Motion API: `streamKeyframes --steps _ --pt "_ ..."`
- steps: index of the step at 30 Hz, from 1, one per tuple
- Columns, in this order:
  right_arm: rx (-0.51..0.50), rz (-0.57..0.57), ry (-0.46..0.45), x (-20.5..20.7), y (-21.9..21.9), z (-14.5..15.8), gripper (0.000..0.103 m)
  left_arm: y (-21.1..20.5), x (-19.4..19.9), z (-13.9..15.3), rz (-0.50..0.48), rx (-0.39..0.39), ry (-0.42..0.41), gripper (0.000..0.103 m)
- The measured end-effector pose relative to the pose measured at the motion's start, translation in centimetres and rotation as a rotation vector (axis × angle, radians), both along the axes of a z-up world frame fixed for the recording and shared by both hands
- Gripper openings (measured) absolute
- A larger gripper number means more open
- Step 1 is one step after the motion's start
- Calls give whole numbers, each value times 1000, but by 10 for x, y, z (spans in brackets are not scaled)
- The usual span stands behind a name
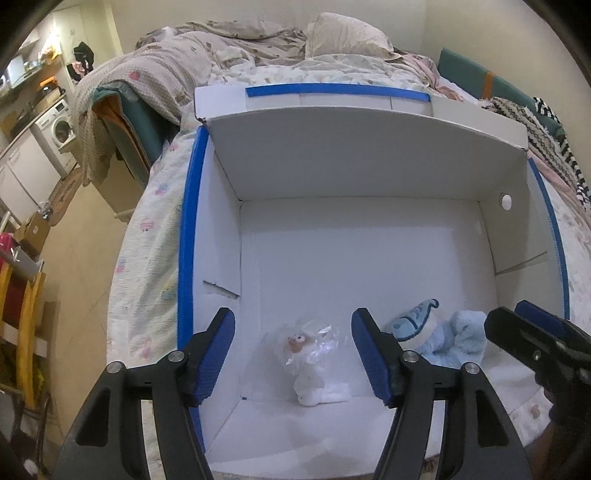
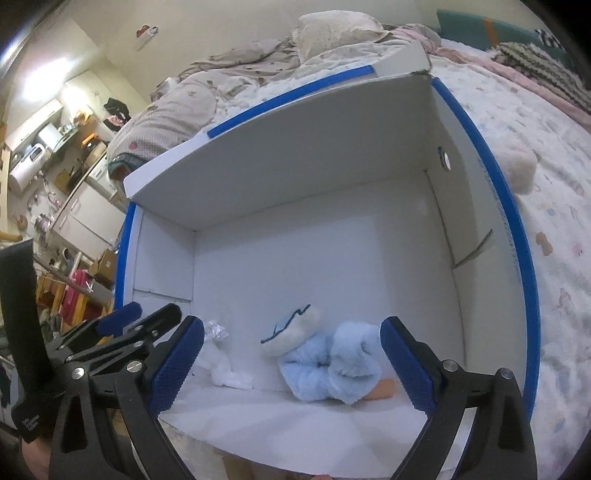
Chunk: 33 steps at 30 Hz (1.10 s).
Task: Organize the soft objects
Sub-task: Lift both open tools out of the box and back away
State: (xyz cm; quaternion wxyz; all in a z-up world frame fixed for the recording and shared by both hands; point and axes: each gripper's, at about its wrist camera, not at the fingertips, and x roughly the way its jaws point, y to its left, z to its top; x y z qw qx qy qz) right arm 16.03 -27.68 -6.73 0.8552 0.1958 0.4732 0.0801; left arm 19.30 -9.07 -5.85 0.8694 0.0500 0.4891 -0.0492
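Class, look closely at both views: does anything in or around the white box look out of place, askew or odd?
One cream soft toy lies outside the white box, on the bedsheet beside its right wall, while the blue plush and the plastic-wrapped white toy lie inside. Nothing looks spilled or damaged.

A bed point(image 1: 155, 236) with a pastel-printed sheet fills the room. At twelve o'clock lies a rumpled pillow point(image 1: 347, 35), at ten a heaped beige quilt point(image 1: 162, 70). A washing machine point(image 1: 59, 129) stands at nine o'clock beside white cabinets point(image 1: 22, 173).

two toys point(image 1: 439, 339) in box point(image 1: 369, 162), on bed point(image 1: 147, 236)
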Motion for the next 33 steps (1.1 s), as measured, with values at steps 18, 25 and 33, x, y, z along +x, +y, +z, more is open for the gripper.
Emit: streamKeyframes --steps 18,25,33 --pt "-32 -1 -44 -34 4 18 102 31 -50 30 34 -60 -45 63" --pt "-47 20 -47 -53 8 22 102 53 -71 28 83 -72 -33 63" --pt "-67 44 -32 -71 14 20 102 78 -91 16 149 -76 -1 64"
